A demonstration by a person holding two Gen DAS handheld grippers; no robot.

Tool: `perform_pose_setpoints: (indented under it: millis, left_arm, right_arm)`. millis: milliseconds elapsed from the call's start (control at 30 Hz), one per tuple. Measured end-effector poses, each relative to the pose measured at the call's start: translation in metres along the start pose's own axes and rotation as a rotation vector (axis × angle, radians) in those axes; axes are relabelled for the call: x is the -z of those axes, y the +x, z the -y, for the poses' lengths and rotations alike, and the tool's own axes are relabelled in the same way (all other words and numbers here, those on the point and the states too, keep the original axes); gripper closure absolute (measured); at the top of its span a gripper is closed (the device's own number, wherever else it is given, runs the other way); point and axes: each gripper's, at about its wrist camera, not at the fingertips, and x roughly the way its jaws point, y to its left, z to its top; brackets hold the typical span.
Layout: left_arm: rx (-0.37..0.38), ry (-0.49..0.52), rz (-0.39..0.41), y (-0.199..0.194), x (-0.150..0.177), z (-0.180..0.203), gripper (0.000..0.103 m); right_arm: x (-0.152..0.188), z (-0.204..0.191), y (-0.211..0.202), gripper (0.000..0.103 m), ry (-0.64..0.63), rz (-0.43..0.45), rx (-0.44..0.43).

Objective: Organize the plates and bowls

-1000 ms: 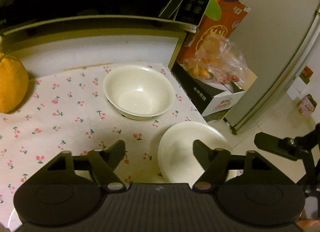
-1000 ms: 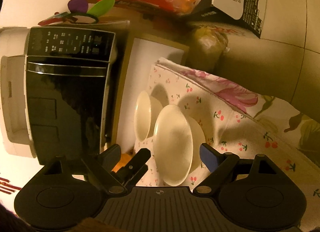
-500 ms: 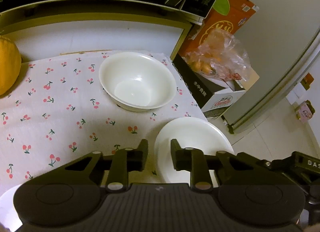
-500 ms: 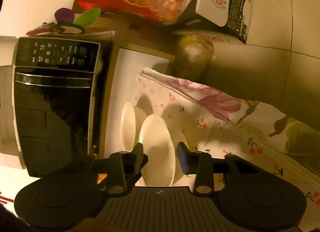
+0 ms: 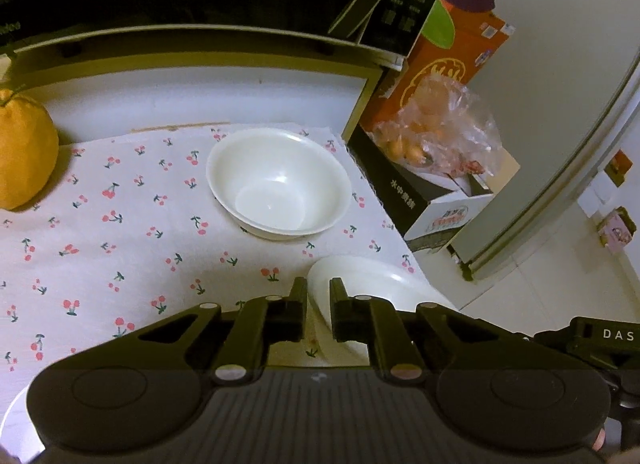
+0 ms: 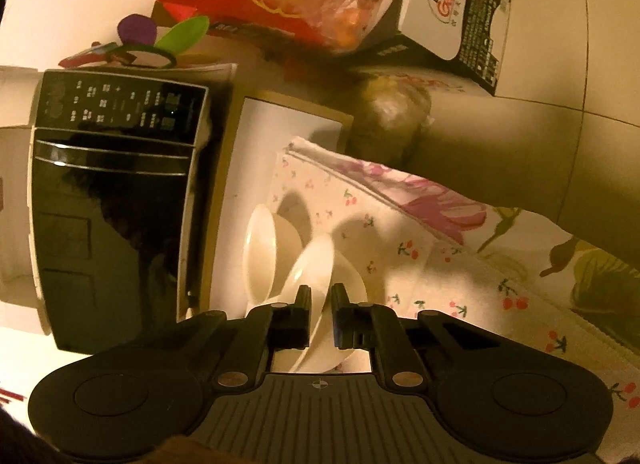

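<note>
A white bowl [image 5: 278, 183] stands on the cherry-print cloth [image 5: 120, 223] near its far right corner. A second white bowl [image 5: 368, 284] sits nearer, at the cloth's right edge. My left gripper [image 5: 319, 296] is shut on this nearer bowl's left rim. In the right wrist view, tilted sideways, my right gripper [image 6: 320, 300] is shut on the rim of the same nearer bowl [image 6: 316, 268], with the far bowl [image 6: 264, 252] just beyond it. Both grippers hold the one bowl.
A black microwave [image 6: 116, 203] stands behind the cloth on a white counter [image 5: 200, 103]. A large orange fruit [image 5: 24, 155] sits at the left. Boxes and a plastic bag of fruit [image 5: 440, 135] lie on the floor to the right, beside a fridge door [image 5: 560, 143].
Both grippers closed from wide open onto the nearer bowl's rim. The bowl now looks tilted and slightly lifted.
</note>
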Motion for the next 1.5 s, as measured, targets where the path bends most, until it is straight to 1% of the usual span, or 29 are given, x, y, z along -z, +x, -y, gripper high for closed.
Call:
perform_pose_setpoints:
  millis: [367,533,667,800,1033,1300,1500]
  left_arm:
    - [0.003,-0.001,0.041,-0.03,0.004,0.005,0.092]
    - [-0.003,0.0,0.059,-0.043,0.008,0.011,0.093]
    - [0.008,-0.003,0.075,-0.056,0.014,0.018,0.093]
    - [0.013,-0.018,0.074,-0.067,0.023,0.025,0.093]
    - [-0.007,-0.028,0.065,-0.077,0.041,0.035,0.093]
    - [-0.034,-0.066,0.055,-0.088,0.067,0.042,0.093]
    - [-0.088,-0.074,0.053,-0.095,0.086,0.053,0.092]
  right_arm:
    - [0.007,-0.019,-0.016,0.092,-0.06,-0.019,-0.042]
    - [0.006,-0.024,-0.02,0.092,-0.09,-0.042,-0.03]
    - [0.002,-0.029,-0.032,0.092,-0.123,-0.058,-0.037]
    - [0.0,-0.029,-0.044,0.092,-0.139,-0.087,-0.034]
    - [0.004,-0.03,-0.061,0.092,-0.167,-0.127,-0.005]
    - [0.011,-0.033,-0.078,0.092,-0.246,-0.169,0.045]
    - [0.018,-0.035,-0.086,0.092,-0.299,-0.195,0.077]
